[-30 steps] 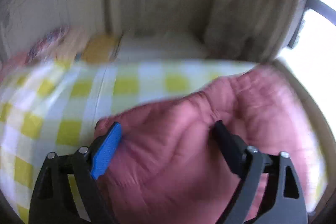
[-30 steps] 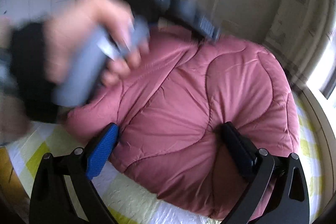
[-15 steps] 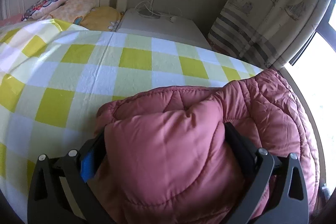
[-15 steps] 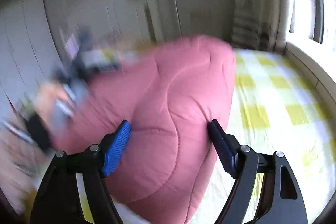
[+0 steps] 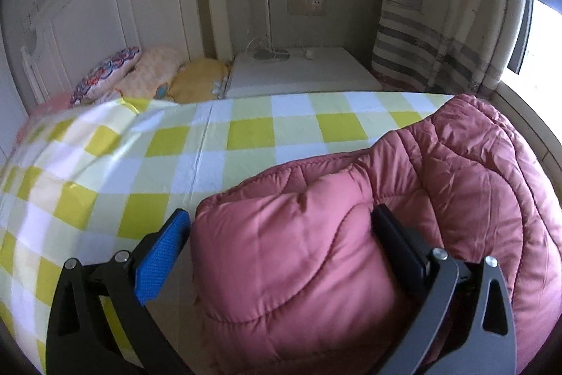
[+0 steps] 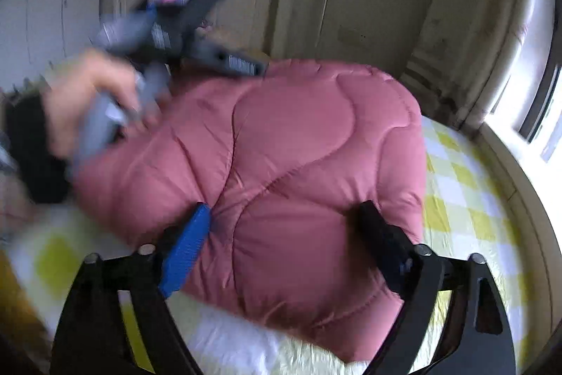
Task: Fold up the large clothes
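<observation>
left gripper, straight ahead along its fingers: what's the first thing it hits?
The pink quilted coat. Its folded bulk already sits between the open fingers of the left gripper, so pushing forward probably runs into the padding first, with the checked bedsheet only beyond it.

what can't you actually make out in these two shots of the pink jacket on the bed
- Left wrist view: the near part of the pink jacket runs off the bottom edge, behind the left tool.
- Right wrist view: the hand and the grey handle it holds are smeared by motion blur; the grip cannot be read.
- Both views: sleeves, collar and zip are folded out of sight.
- Right tool: opening, jacket between; contact unclear.
</observation>
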